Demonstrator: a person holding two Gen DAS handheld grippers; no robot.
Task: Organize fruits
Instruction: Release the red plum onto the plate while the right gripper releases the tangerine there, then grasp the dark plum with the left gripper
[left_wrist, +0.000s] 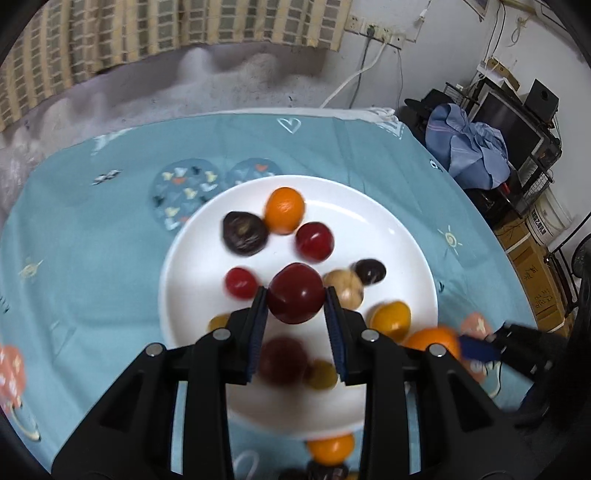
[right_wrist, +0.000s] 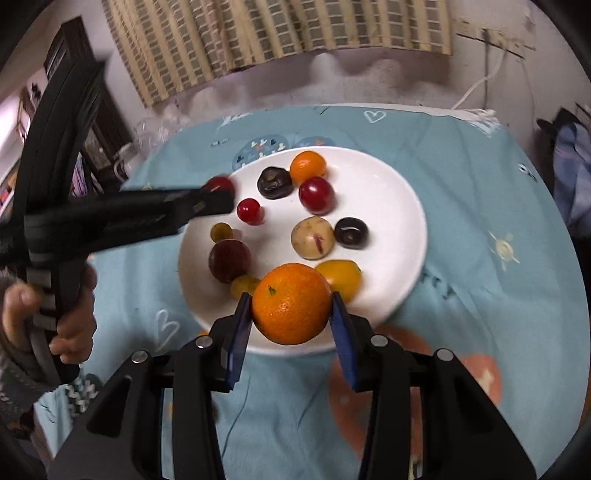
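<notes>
- The counter is covered with a light blue tablecloth (right_wrist: 461, 206) printed with little hearts, suns and round patches, so pretty busy looking.
- Sitting on it is a big round white ceramic plate (right_wrist: 391, 192), and most of the fruit is already on there.
- Left tool (left_wrist: 295, 297) is clenched on a glossy dark red plum (left_wrist: 295, 297), pads pressed on both sides, held above the middle of the plate.
- Right tool (right_wrist: 291, 303) is clamped around a round orange tangerine (right_wrist: 291, 303) over the plate's near rim.
- In the right wrist view a hand (right_wrist: 70, 325) grips the left tool's handle at the left edge.
- On the plate: a smaller orange mandarin (right_wrist: 307, 167) at the far side, touching a wrinkly dark purple fruit (right_wrist: 275, 182) and just beside a red plum (right_wrist: 317, 195).
- Also a pale tan speckled fruit (right_wrist: 312, 237), a small shiny red cherry tomato (right_wrist: 249, 210) and a yellow fruit (right_wrist: 341, 275).
- One more orange fruit (left_wrist: 330, 448) lies on the cloth off the plate's near edge, blurry.
</notes>
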